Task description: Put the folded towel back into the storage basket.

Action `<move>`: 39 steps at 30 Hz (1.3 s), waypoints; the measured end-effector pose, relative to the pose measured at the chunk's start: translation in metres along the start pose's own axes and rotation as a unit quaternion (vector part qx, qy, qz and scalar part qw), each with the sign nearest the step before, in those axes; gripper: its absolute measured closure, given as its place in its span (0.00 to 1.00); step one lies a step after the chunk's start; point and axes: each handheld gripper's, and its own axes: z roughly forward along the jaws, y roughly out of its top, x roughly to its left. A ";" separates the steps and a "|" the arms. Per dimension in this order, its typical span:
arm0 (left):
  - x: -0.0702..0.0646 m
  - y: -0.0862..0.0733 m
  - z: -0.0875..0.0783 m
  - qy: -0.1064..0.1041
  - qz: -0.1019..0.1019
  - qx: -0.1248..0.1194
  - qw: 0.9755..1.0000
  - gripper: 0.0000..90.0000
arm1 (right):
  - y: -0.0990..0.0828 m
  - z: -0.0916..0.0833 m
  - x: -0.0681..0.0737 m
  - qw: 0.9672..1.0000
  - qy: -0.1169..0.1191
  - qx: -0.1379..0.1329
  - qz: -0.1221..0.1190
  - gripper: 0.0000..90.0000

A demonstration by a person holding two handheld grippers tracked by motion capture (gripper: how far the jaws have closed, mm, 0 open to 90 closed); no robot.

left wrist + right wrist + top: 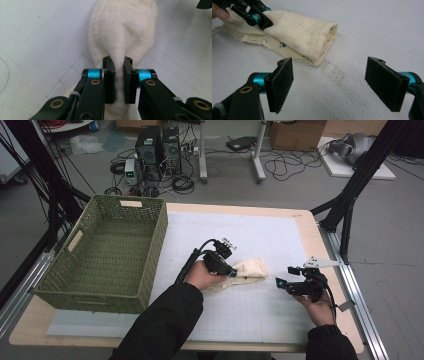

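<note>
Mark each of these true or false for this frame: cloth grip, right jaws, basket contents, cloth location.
1. The left gripper is shut on the cream cloth. True.
2. The right gripper also pinches the cloth. False: its jaws stand open over the white mat, nothing between them.
3. The cloth lies inside the green basket. False: it lies folded on the mat, right of the basket.
4. The basket sits at the table's left side. True.
</note>
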 end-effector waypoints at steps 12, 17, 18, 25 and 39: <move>0.005 -0.003 -0.010 -0.002 -0.023 -0.019 1.000 0.91 | 0.000 0.004 0.002 1.000 0.004 0.006 -0.006 0.24; 0.004 -0.003 -0.010 0.000 -0.026 -0.021 0.999 0.91 | 0.000 0.005 0.002 1.000 0.005 0.008 -0.007 0.24; 0.005 -0.003 -0.010 0.002 -0.027 -0.021 0.999 0.91 | 0.000 0.005 0.002 1.000 0.005 0.010 -0.007 0.24; 0.006 -0.003 -0.012 -0.001 -0.029 -0.022 0.999 0.91 | 0.000 0.006 0.002 1.000 0.004 0.010 -0.008 0.24; 0.007 -0.003 -0.011 -0.004 -0.035 -0.020 0.999 0.91 | 0.000 0.009 0.002 1.000 0.009 0.015 -0.010 0.24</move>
